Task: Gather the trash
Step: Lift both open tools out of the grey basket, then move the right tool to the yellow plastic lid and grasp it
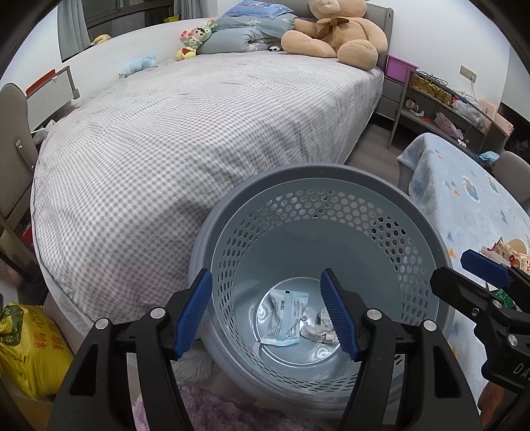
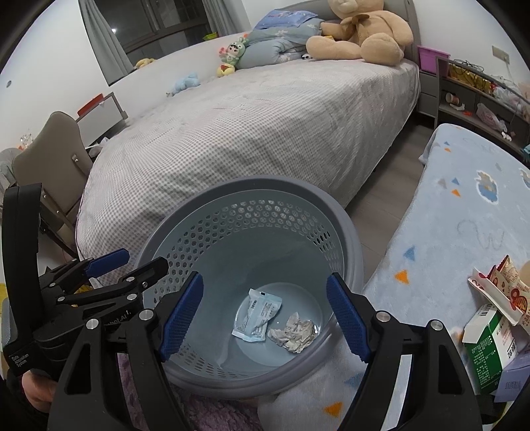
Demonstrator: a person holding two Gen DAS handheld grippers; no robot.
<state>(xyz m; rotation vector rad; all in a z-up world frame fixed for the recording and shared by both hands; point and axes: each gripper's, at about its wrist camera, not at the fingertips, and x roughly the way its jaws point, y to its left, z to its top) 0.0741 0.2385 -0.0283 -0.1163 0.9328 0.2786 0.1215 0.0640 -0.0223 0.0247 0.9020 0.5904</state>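
While jaws gape, crumpled paper (image 1: 319,326) sits half-hidden.

This is a bedroom in a home, and the large bed (image 1: 198,132) with its grey checked cover shows it. At the head of the bed sits a big teddy bear (image 1: 334,30) beside folded blue bedding (image 1: 245,36) and small plush toys (image 1: 195,39). Past the bed's head stands a cluttered grey shelf unit (image 1: 440,102); behind the bed, a curtained window (image 2: 149,26).
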